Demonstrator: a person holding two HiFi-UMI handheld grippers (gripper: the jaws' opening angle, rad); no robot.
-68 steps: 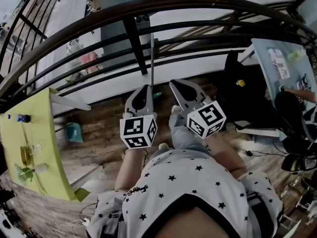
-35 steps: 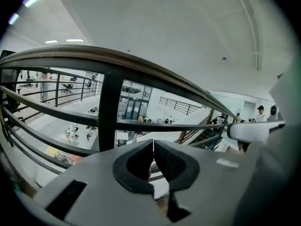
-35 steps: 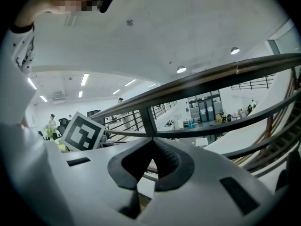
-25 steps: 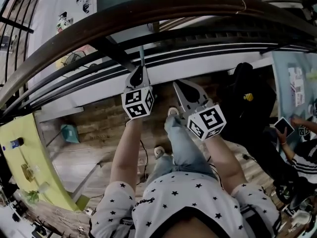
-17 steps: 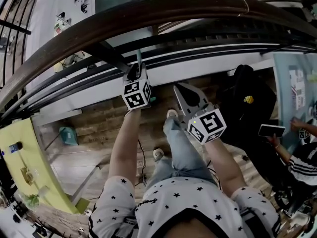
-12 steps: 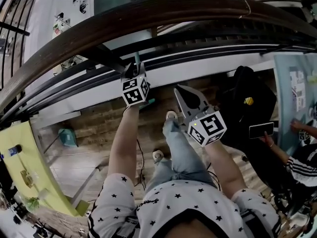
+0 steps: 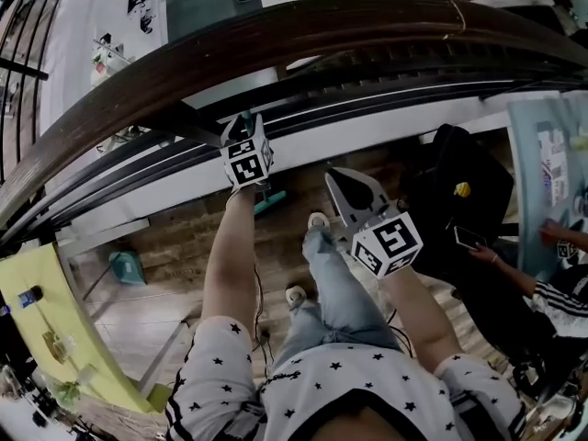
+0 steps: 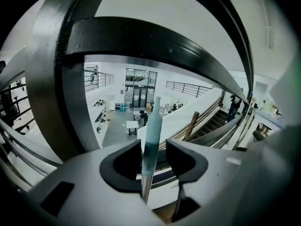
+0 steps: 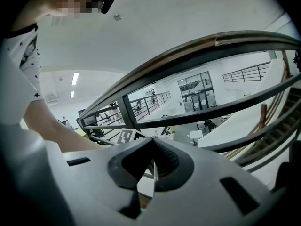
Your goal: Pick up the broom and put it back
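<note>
Left gripper (image 8: 154,144) clamped on broom handle (image 8: 153,121); shaft's lower end was cut off behind jaws, brush unseen. Right gripper (image 9: 152,140) jaws met, empty. Railing (image 8: 51,79) blocked much.

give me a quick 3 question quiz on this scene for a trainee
1. What is between the left gripper jaws?
A. broom handle
B. a bottle
C. nothing
2. True or false: the right gripper also grips the broom handle.
3. Fill in: in the head view, the left gripper is raised close to the dark ___.

Key: 1 A; 2 false, it is shut and empty; 3 railing.
</note>
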